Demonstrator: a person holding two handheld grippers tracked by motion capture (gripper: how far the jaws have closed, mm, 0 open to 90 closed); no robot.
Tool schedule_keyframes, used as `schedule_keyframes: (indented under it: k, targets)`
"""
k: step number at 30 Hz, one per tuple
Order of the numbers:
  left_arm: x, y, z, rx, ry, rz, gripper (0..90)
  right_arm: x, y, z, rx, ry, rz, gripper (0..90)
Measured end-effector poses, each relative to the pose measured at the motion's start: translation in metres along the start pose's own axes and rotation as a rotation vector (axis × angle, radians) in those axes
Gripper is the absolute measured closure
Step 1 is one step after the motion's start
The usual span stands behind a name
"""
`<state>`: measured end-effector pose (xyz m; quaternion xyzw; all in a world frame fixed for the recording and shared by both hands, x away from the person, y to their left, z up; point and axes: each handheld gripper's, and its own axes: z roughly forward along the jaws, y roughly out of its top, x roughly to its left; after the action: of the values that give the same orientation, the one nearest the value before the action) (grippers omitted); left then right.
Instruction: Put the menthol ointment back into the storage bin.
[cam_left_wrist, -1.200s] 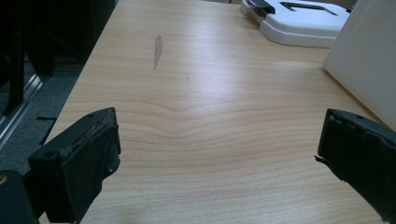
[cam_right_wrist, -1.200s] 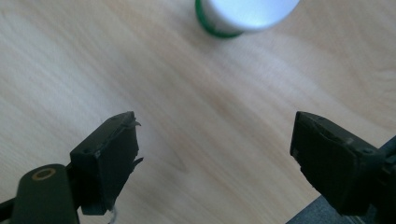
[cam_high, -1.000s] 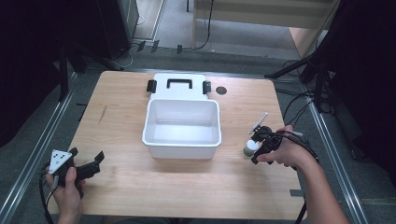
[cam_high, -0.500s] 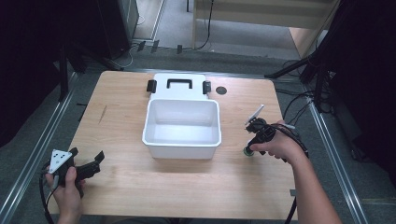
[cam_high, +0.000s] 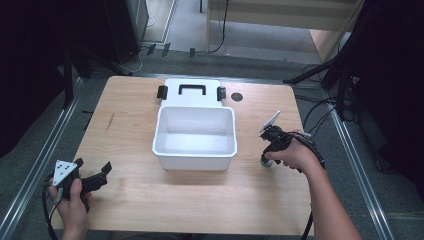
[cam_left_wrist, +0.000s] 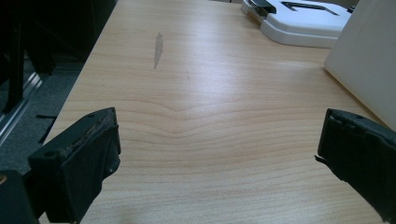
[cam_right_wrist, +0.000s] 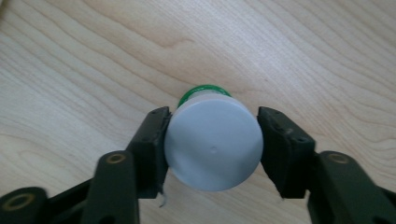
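The right gripper has just closed its fingers on a white bottle standing right of the bin. The left gripper, fingers apart, rests on the table left of the bin.

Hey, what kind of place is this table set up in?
Probably a lab or recording workspace, not a home: a bare wooden table framed by metal rails, cables trailing over a grey floor, and a hand-held right gripper closed on a small bottle.
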<state>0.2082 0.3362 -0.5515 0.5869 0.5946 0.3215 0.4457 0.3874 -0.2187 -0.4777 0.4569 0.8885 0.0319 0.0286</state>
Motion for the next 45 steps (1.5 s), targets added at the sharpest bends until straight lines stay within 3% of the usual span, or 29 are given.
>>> schedule_keyframes:
  k: [6,15,20,45]
  targets:
    - [0.000,0.000,0.000,0.001,0.000,0.000,0.0,-0.001,0.003,-0.006,0.012,-0.003,-0.012,51.4]
    - [0.000,0.000,0.000,-0.001,0.003,0.000,0.0,0.001,0.009,-0.033,-0.019,-0.002,-0.052,51.4]
    - [0.000,0.000,0.000,-0.002,0.004,0.001,0.0,0.007,0.016,-0.049,-0.022,-0.011,-0.124,51.4]
    - [0.000,0.000,0.000,-0.001,0.002,0.000,0.0,0.040,0.063,-0.118,-0.035,-0.016,-0.208,51.4]
